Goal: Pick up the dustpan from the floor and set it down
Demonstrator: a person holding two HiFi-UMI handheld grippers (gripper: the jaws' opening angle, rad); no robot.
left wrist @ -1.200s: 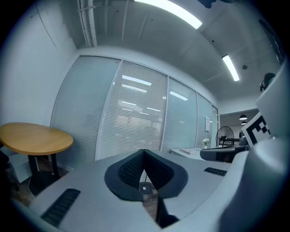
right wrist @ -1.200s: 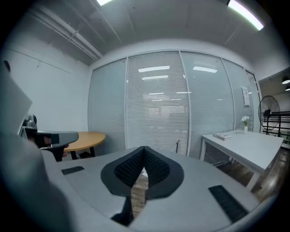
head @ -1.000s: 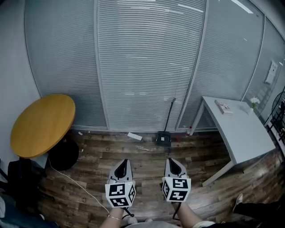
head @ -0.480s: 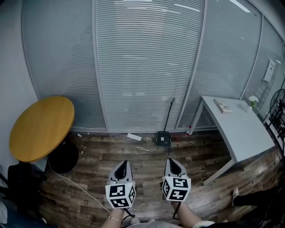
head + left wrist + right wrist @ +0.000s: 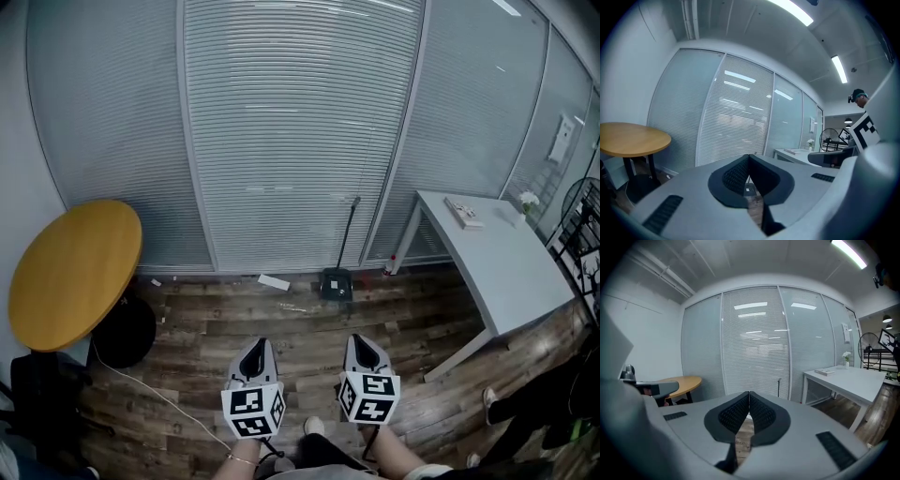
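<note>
The dark dustpan (image 5: 337, 282) stands on the wooden floor against the blind-covered glass wall, its long handle (image 5: 348, 231) leaning up the frame post. In the right gripper view only that handle (image 5: 778, 387) shows, above the jaws. My left gripper (image 5: 261, 343) and right gripper (image 5: 362, 340) are held side by side well short of the dustpan, both shut with nothing between the pads. Each points roughly toward the wall. In the left gripper view my left gripper (image 5: 749, 156) hides most of the dustpan; my right gripper (image 5: 749, 393) likewise covers the floor in the right gripper view.
A round yellow table (image 5: 67, 272) stands at the left over a black base, with a white cable (image 5: 150, 386) trailing across the floor. A white desk (image 5: 497, 268) fills the right. A white scrap (image 5: 274, 281) lies left of the dustpan. A person's legs (image 5: 525, 403) show at the right edge.
The view has shifted: the dustpan, both tables and the wall sit slightly further left and higher in the head view. The person's legs at the right have come further into frame. Both grippers stay shut.
</note>
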